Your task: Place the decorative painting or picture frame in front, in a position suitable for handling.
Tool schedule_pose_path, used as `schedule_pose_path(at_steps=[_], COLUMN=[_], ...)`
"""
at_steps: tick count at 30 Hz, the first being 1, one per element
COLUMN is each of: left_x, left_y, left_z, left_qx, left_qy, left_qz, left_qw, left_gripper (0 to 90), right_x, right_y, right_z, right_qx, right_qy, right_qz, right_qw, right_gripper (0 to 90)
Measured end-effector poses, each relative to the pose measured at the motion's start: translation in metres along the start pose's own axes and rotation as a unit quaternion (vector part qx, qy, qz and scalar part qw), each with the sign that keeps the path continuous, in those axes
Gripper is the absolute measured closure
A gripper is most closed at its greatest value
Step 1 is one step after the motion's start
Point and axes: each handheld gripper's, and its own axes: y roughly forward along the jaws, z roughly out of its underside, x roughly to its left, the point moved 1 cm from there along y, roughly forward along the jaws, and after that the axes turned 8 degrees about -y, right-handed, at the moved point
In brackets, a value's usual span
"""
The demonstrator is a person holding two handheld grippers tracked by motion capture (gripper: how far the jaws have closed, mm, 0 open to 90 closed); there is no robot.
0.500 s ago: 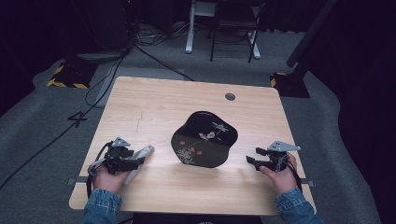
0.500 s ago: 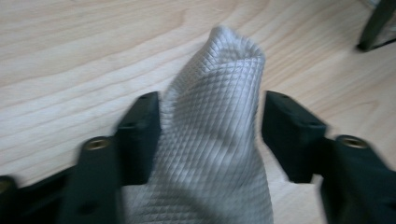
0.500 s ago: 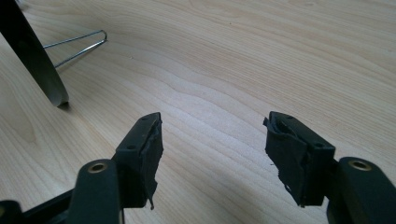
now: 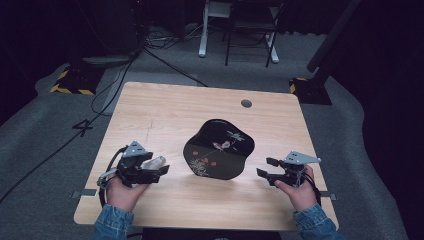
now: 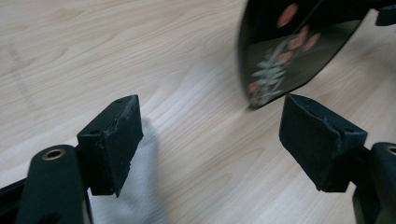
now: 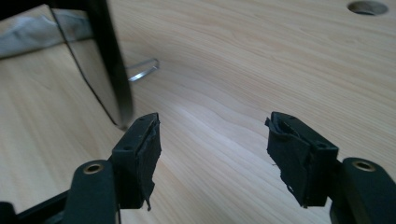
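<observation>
Left hand-held gripper is resting low at the tabletop's near-left, jaws spread wide around nothing, a white cloth lying just beside it. Right hand-held gripper is sitting near-right, jaws equally wide and empty. Between them, apart from both, a glossy black lobed tray with painted red flowers is lying on pale wood-grain. Both hands are gripping from below, jaws pointing inward.

Black tray stands mid-table; bare wood lies open around it.
</observation>
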Motion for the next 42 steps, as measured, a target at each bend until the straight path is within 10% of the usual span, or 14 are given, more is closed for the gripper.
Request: schedule_pose_path(at_steps=[5, 18, 33, 42], left_x=[-0.024, -0.029, -0.047, -0.066], left_y=[0.033, 0.074, 0.08, 0.097], left_z=[-0.019, -0.032, -0.038, -0.046], left_qx=[0.016, 0.027, 0.018, 0.042], left_qy=[0.02, 0.024, 0.047, 0.06], left_qz=[0.021, 0.029, 0.046, 0.082], left_qw=[0.9994, 0.9989, 0.9977, 0.9939], left_gripper=[22.3, 34.0, 44.3, 41.5], right_x=[0.02, 0.03, 0.036, 0.042], right_y=[0.006, 0.038, 0.018, -0.012], right_z=[-0.02, -0.041, -0.037, -0.02], right_qx=[-0.032, -0.028, -0.014, 0.0], right_qy=[-0.006, -0.019, -0.04, -0.002], right_qz=[-0.046, -0.084, -0.059, -0.053], right_qw=[0.9984, 0.9959, 0.9974, 0.9986], right_gripper=[36.4, 54.2, 70.8, 72.6])
